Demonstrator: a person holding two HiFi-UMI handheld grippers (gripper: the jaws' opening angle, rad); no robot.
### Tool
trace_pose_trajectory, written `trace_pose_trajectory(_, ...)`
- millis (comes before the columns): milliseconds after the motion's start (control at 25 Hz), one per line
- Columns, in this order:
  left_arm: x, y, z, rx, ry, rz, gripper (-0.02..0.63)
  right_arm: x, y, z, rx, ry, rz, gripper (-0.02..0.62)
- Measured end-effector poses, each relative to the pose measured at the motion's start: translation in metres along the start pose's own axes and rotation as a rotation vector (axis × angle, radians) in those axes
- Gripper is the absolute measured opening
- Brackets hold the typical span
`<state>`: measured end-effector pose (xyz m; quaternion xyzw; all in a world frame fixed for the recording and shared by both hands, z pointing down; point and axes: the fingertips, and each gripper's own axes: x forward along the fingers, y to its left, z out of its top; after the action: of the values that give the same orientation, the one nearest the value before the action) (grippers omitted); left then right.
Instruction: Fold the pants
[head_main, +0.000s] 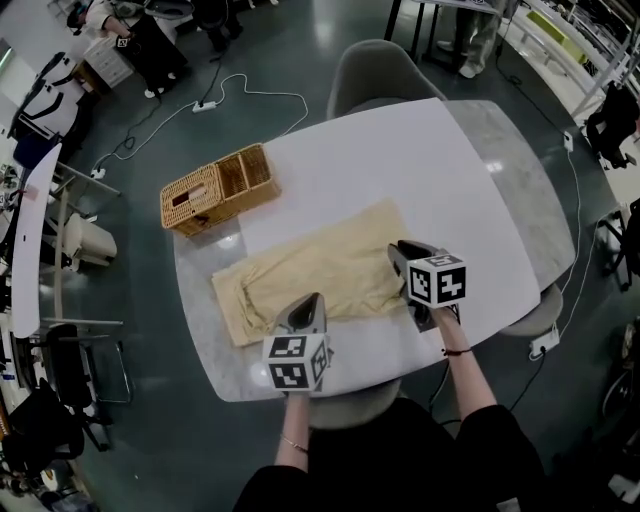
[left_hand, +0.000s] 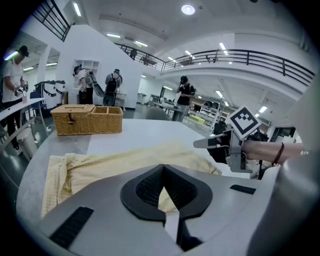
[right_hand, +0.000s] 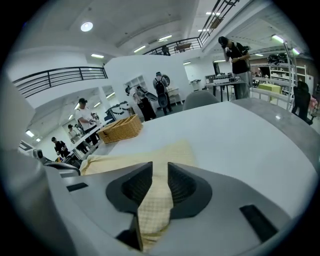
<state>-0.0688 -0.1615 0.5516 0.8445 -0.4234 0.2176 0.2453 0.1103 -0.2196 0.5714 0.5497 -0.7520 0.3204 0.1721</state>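
Observation:
Pale yellow pants (head_main: 320, 268) lie folded in a long strip across the near half of the white table (head_main: 410, 160). My left gripper (head_main: 311, 299) sits at the strip's near edge, its jaws meeting at the tips with yellow fabric (left_hand: 162, 192) pinched in the window behind them. At the strip's right end is my right gripper (head_main: 396, 250). Its jaws stand a little apart, and a band of checked fabric (right_hand: 152, 210) runs loosely between them. The left gripper view shows the right gripper (left_hand: 200, 144) over the cloth's far end.
A wicker basket (head_main: 220, 188) with compartments stands at the table's far left corner. A grey chair (head_main: 375, 70) is tucked in at the far side. Cables and a power strip (head_main: 205, 105) lie on the floor beyond, and people stand at benches around the room.

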Motion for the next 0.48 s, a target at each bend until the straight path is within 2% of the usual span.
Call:
trace_pose_trajectory(40, 0.003, -0.001, 0.0, -0.001, 0.004, -0.001, 0.008, 0.002, -0.005, -0.002, 0.009, 0.008, -0.004, 0.079)
trace_pose_trajectory(480, 0.018, -0.005, -0.003, -0.01, 0.042, -0.005, 0.008, 0.022, -0.05, -0.023, 0.052, 0.093, -0.085, 0.202)
